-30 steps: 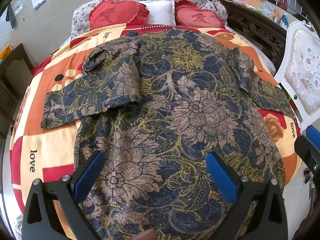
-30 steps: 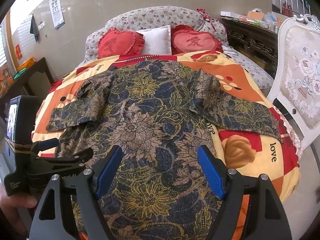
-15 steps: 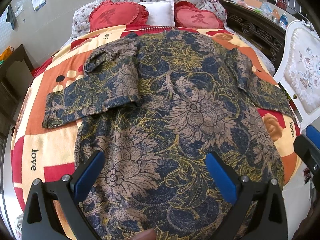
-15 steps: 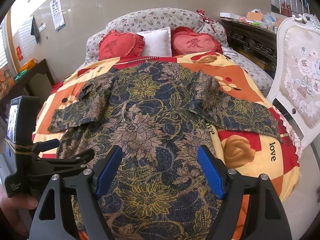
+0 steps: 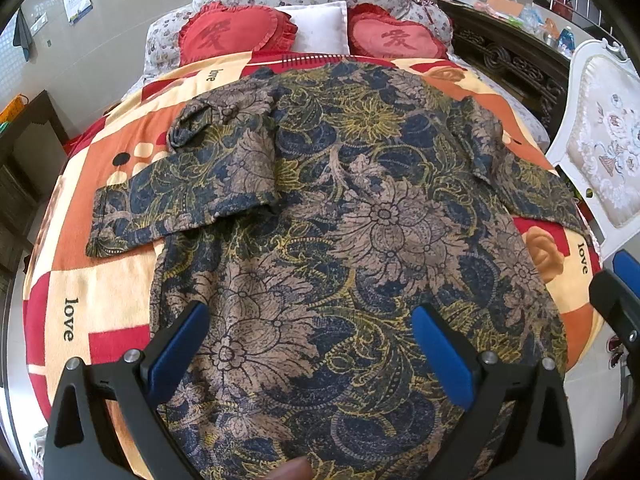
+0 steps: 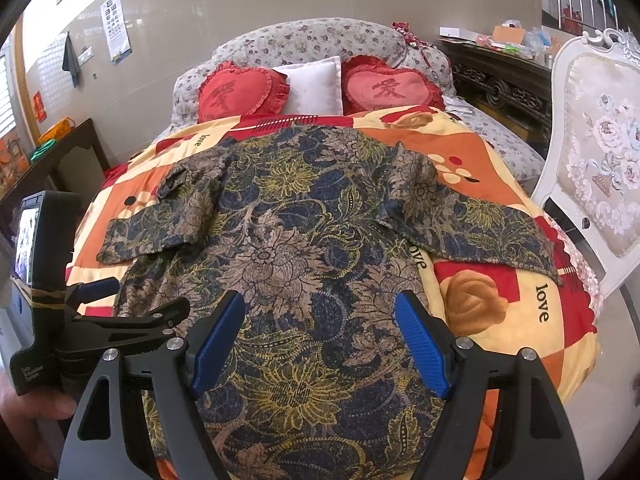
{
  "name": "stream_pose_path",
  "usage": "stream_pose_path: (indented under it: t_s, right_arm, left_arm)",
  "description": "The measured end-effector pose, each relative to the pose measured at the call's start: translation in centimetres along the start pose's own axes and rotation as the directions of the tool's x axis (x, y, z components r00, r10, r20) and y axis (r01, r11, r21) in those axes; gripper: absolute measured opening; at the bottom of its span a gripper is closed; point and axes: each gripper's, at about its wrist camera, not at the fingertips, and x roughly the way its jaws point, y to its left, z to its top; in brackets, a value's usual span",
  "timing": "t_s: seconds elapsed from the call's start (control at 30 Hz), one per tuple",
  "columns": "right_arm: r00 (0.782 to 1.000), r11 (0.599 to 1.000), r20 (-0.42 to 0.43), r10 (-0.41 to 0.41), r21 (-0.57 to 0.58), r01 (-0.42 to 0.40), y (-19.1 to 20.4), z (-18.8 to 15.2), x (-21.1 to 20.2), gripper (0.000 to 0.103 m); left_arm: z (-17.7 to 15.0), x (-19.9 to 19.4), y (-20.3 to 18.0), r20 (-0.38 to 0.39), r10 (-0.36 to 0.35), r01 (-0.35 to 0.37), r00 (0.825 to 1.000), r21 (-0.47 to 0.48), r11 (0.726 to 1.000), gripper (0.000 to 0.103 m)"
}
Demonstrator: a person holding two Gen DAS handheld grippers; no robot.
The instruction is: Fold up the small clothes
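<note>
- A tiled bedroom, its bed [image 6: 496, 344] under a red, orange and cream blanket printed with the word "love", is the setting for a folding job that has yet to begin.
- Nearest the cameras, the left claw [image 5: 310, 346] and the right claw [image 6: 320, 338] hover side by side over the garment's near hem, both angled downward, jaws spread wide with nothing between the blue pads; cloth shows in each gap but is not gripped.
- A person's hand [image 6: 38, 402] holds the left tool's handle at the edge of the right wrist view.
- Below them, a dark floral garment [image 5: 360, 240] lies flat in the middle of the blanket, hem toward the cameras and collar toward the pillows.
- Its left sleeve [image 5: 180, 196] reaches out across the blanket with a small crumple at the shoulder; the right sleeve [image 6: 480, 228] stretches toward the bed's edge beside a white upholstered chair [image 6: 596, 168].
- Farther back, two red heart cushions [image 6: 244, 94] flank a white pillow [image 6: 316, 84] against a flowered headboard.
- By all signs this is the opening step: no fold is in place. The next move probably calls for each claw to close on a sleeve or side edge and carry it inward over the body, keeping the fabric smooth.
</note>
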Motion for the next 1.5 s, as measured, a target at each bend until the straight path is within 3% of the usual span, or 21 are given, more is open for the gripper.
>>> stream_pose_path:
  t_s: [1.5]
  right_arm:
    - [1.000,1.000,0.001,0.006,0.001,-0.006,-0.12,0.13,0.03,0.079]
  left_arm:
    - [0.12,0.05,-0.32,0.002,0.002,-0.002,1.000,-0.002,1.000,0.103]
